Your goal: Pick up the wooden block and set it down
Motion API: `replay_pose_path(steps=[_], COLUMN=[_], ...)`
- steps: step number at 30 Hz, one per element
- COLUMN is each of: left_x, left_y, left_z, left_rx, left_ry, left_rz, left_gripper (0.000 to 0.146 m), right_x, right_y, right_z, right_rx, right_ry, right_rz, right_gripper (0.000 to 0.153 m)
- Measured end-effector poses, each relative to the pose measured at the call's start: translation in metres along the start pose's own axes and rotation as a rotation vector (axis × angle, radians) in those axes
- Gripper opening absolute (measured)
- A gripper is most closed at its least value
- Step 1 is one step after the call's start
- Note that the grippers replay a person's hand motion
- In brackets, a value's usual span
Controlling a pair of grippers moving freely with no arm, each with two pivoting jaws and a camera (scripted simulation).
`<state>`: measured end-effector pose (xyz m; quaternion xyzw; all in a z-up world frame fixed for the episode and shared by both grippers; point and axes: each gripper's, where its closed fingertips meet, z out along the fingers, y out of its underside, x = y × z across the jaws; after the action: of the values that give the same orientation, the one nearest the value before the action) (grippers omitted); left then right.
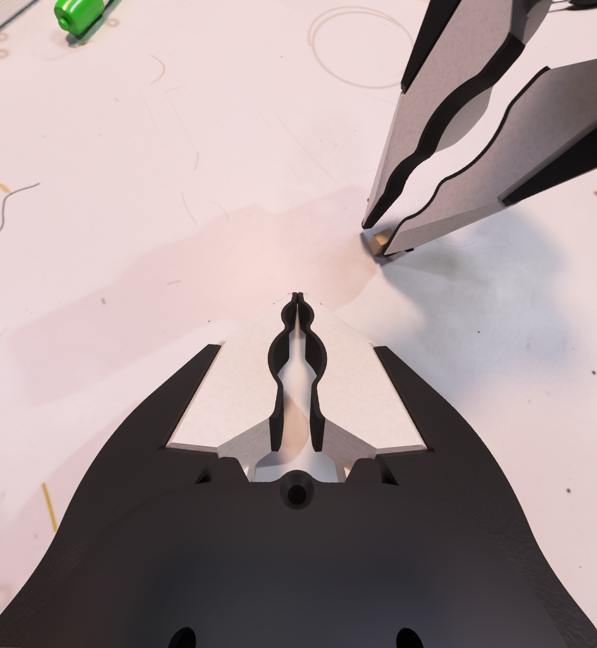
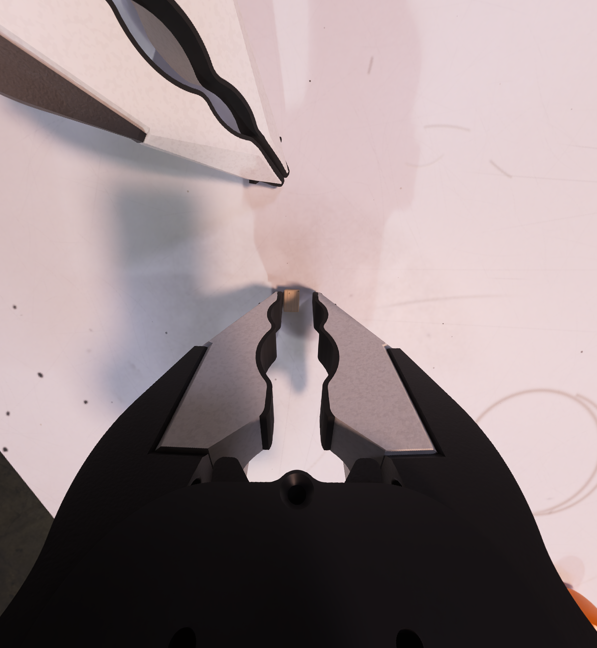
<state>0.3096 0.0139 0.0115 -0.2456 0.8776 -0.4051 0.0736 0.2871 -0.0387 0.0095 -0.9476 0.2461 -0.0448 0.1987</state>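
Two grippers share the pale, scuffed white surface (image 1: 150, 175), and only one is at work. From the left wrist view, the left gripper (image 1: 297, 294) has its fingers pressed together at the tips with nothing between them, idling well short of the action. Farther off to its right, the right gripper (image 1: 383, 236) reaches down so its tips sit at the surface, with the small tan wooden block (image 1: 377, 242) showing between them. A green plastic cylinder (image 1: 76, 15) lies far away at the top left, out of play.

From the right wrist view, the right gripper (image 2: 295, 296) has its fingers parted around the block (image 2: 292, 301), which rests on the surface between the tips. It sits closer to the left-hand finger, perhaps touching it, while a clear gap remains on the other side. An orange object (image 2: 588, 620) peeks in at the lower right edge.

I'd judge this as the grasping step, the block not yet lifted. The next move calls for closing evenly, since the off-centre block may slide or twist as the far finger arrives, then a straight lift.
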Motion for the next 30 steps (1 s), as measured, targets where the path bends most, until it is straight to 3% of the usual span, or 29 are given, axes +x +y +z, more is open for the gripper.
replay_pose_path(steps=[14, 22, 30], left_x=[0.0, -0.002, -0.001], left_y=[0.0, -0.001, 0.0], left_z=[0.0, 0.0, 0.0], left_rx=[0.003, 0.005, 0.006], left_ry=[-0.015, -0.004, -0.104], left_rz=[-0.043, -0.065, -0.033], left_gripper=[0.0, 0.0, 0.0], right_x=[-0.005, -0.002, 0.009], right_y=[0.004, 0.0, -0.016], right_z=[0.0, 0.001, 0.001], right_rx=[-0.018, 0.085, 0.191], right_ry=[-0.041, -0.019, 0.053], right_rz=[0.071, 0.21, 0.328], right_gripper=[0.008, 0.008, 0.008])
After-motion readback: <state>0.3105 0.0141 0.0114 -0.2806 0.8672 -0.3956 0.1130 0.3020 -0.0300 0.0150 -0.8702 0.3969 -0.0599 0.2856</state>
